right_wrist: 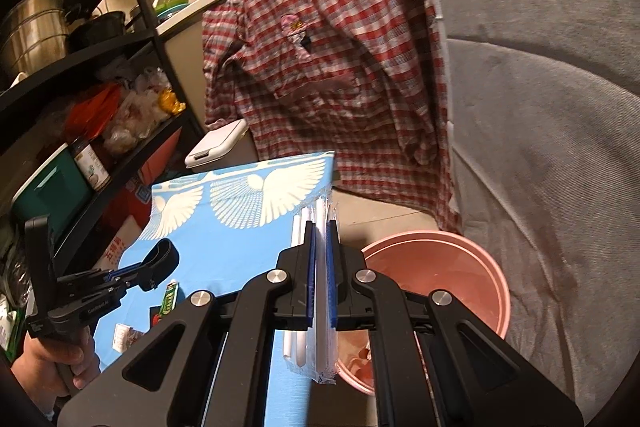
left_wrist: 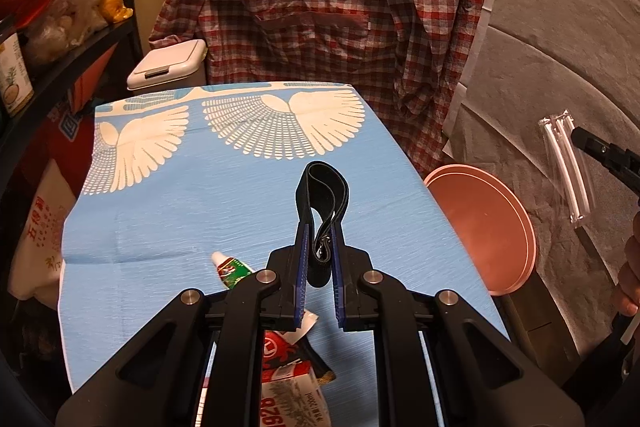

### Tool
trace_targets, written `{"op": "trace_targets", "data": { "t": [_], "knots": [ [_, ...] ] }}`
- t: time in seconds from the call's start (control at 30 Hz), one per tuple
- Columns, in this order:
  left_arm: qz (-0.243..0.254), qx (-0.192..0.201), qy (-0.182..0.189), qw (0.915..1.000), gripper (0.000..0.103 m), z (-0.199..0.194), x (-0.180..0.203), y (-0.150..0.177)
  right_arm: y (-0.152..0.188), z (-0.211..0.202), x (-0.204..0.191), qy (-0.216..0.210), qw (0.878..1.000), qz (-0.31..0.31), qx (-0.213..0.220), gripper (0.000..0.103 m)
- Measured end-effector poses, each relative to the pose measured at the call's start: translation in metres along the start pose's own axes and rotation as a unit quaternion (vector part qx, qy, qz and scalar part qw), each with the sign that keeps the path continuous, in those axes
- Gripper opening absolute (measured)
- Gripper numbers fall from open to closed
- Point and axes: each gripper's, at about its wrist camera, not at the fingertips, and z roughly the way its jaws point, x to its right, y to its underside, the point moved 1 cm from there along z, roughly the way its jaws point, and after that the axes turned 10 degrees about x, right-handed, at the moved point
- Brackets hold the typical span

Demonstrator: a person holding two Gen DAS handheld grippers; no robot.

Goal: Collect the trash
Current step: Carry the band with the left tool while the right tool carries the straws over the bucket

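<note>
My left gripper (left_wrist: 320, 255) is pinched nearly closed on one black strap (left_wrist: 322, 203), a loop that stands up out of the blue pads toward twelve o'clock in its own camera. In the right wrist view the same gripper (right_wrist: 132, 277) sits at nine o'clock with the loop sticking out of it, and one hand (right_wrist: 52, 359) wraps its handle.

My right gripper (right_wrist: 320, 267) is squeezed almost fully closed on one clear plastic packet of white straws (right_wrist: 320, 347); I count roughly three tubes inside, though the glare makes that uncertain. The packet runs straight through the jaws, its sealed end hanging toward six o'clock. From the left camera the packet (left_wrist: 568, 167) appears at three o'clock, held by the dark tip of the right gripper (left_wrist: 600, 151).

Moving outward, one blue tablecloth (left_wrist: 180, 211) with white wing patterns covers the table below both grippers. On it, at seven o'clock from my left pads, lies one small green and red tube (left_wrist: 232, 271), and at six o'clock, partly behind the gripper arms, some red and white printed packaging (left_wrist: 288, 379); I cannot say how many pieces that is.

One pink bucket (right_wrist: 496, 287) stands just beside the table edge at four o'clock in the right view, with some scraps at its bottom. Farther out I see one red checked shirt (left_wrist: 320, 19) hanging at twelve o'clock, one white lidded bin (left_wrist: 168, 65) at ten o'clock, and one black shelf rack (right_wrist: 80, 43) crowded with pots and bags.
</note>
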Motion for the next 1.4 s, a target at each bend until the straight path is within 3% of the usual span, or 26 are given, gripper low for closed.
{"op": "trace_targets", "data": {
  "t": [0.83, 1.4],
  "knots": [
    [0.02, -0.008, 0.037, 0.9991, 0.011, 0.024, 0.055, -0.001, -0.007, -0.001, 0.04, 0.059, 0.998, -0.002, 0.007, 0.005],
    [0.038, -0.016, 0.075, 0.9963, 0.011, 0.045, 0.12, -0.004, -0.006, 0.001, 0.056, 0.078, 0.997, -0.001, 0.001, 0.005]
  ]
}}
